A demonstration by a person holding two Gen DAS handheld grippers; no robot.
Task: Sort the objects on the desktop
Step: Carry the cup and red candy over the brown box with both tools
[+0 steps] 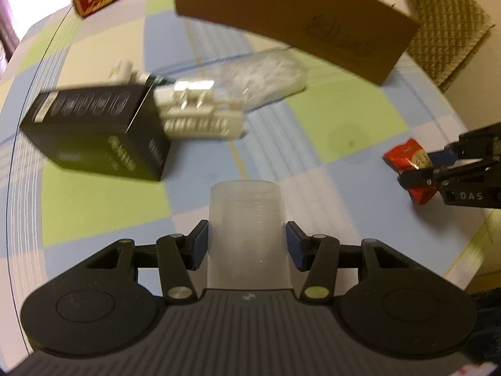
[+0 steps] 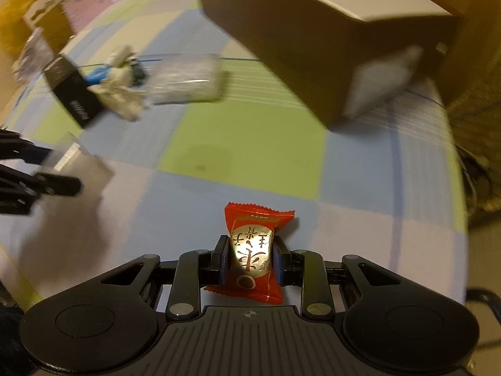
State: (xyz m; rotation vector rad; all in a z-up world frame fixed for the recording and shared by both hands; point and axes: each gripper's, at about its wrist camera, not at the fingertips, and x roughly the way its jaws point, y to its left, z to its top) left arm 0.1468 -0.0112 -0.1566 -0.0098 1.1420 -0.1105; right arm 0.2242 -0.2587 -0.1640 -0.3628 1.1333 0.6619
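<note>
A: In the right wrist view the right gripper point(image 2: 250, 261) pinches a red sweet wrapper point(image 2: 250, 250) low in the middle of the frame, the blue pads point(image 2: 224, 260) pressing its sides and its long axis running up the frame, along the fingers.

B: And the left gripper point(image 1: 247, 244)?

A: Its fingers clasp a frosted plastic cup point(image 1: 247, 219) at lower centre of its own view, upright between them.

B: Where would either load go?

A: Probably the brown cardboard box point(image 2: 313, 47), which fills the upper right of the right view. It lies ahead of the sweet, and the right hand looks nearer to it.

B: What surrounds them?

A: A checked tablecloth point(image 2: 250, 131) of green, blue and white. A black carton point(image 1: 94, 131), a white toy point(image 1: 194, 109) and a clear bag point(image 1: 266, 75) lie upper left, blurred.
</note>
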